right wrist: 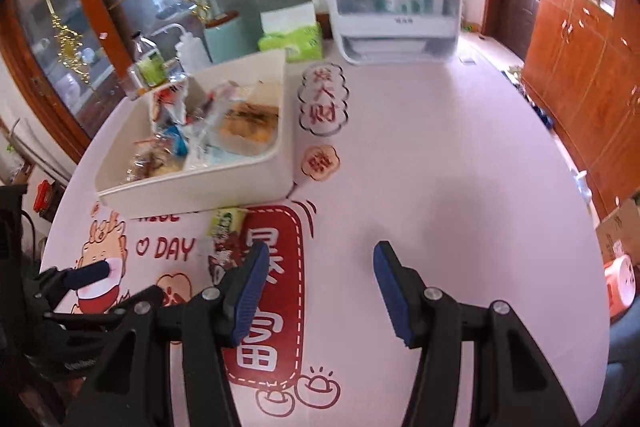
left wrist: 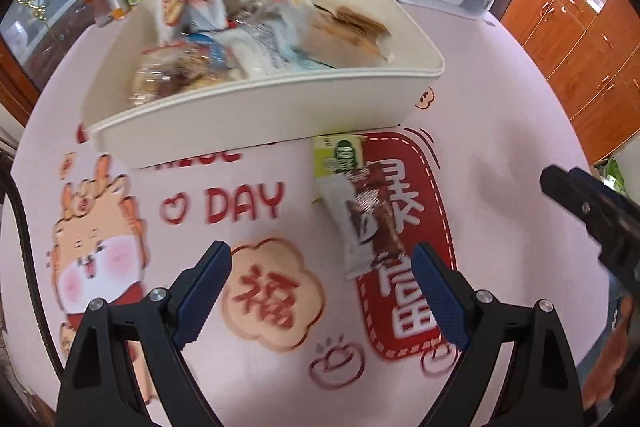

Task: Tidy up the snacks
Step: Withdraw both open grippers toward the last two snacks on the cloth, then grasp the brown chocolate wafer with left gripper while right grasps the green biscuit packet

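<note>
A cream bin (left wrist: 256, 115) holds several snack packets; it also shows in the right wrist view (right wrist: 200, 193). In front of it on the pink tablecloth lie a brown and white snack bar (left wrist: 370, 219) and a green packet (left wrist: 338, 155) partly under it. Both show in the right wrist view, the bar (right wrist: 224, 253) and the green packet (right wrist: 226, 221). My left gripper (left wrist: 320, 291) is open and empty, just short of the bar. My right gripper (right wrist: 318, 291) is open and empty over bare cloth to the bar's right; its tip shows in the left wrist view (left wrist: 560, 183).
A white lidded appliance (right wrist: 396, 11) stands at the back of the table. A green tissue pack (right wrist: 292, 41), bottles (right wrist: 150, 63) and a teal canister (right wrist: 228, 39) stand behind the bin. Wooden cabinets (right wrist: 580, 59) line the right side.
</note>
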Demonstrator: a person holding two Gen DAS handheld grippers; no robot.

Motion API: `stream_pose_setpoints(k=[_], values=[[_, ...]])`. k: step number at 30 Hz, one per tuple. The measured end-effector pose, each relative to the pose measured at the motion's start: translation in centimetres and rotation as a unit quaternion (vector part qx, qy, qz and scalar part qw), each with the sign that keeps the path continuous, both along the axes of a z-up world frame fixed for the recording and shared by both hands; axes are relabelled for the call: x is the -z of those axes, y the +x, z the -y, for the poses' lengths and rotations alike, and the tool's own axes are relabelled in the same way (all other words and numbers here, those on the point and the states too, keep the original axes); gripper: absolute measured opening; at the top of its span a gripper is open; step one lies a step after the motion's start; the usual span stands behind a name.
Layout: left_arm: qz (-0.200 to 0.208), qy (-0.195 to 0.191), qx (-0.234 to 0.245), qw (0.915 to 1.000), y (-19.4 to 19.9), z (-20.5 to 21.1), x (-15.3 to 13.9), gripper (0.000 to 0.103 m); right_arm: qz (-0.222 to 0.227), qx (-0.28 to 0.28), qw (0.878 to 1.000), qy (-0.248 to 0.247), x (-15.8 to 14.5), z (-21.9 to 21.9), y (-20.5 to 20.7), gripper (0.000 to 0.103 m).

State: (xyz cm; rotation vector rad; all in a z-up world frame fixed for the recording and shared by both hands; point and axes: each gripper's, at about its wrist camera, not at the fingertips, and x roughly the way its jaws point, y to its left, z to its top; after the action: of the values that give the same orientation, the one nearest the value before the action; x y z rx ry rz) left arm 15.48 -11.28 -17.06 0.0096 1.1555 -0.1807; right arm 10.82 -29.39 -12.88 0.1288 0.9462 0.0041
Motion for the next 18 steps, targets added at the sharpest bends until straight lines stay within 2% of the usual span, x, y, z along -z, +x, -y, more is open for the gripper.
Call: stream_pose_setpoints(k=[7, 11, 16, 18], values=[[-0.019, 0.008, -0.024, 0.9995, 2.5, 2.5, 4.3, 0.091, -0.023, 0.014, 1.0, -0.009, 2.8, -0.2, 1.7, 0.055], [-0.03, 0.011, -0.035, 0.9989, 3.2, 2.9, 5.7, 0.09, -0.032, 0.013, 0.999, -0.008, 3.7, -0.5, 2.4, 0.055], [-0.024, 0.009, -0.038, 0.999, 3.1, 2.1, 6.2, 0.069, -0.04, -0.004, 0.999, -0.003, 4.5, -1.8, 3.3, 0.055], [-0.018, 0.009, -0.04, 0.999, 2.9, 1.3, 6.1, 0.057, -0.043, -0.012, 0.999, -0.001, 4.9, -2.6, 3.8, 0.055]])
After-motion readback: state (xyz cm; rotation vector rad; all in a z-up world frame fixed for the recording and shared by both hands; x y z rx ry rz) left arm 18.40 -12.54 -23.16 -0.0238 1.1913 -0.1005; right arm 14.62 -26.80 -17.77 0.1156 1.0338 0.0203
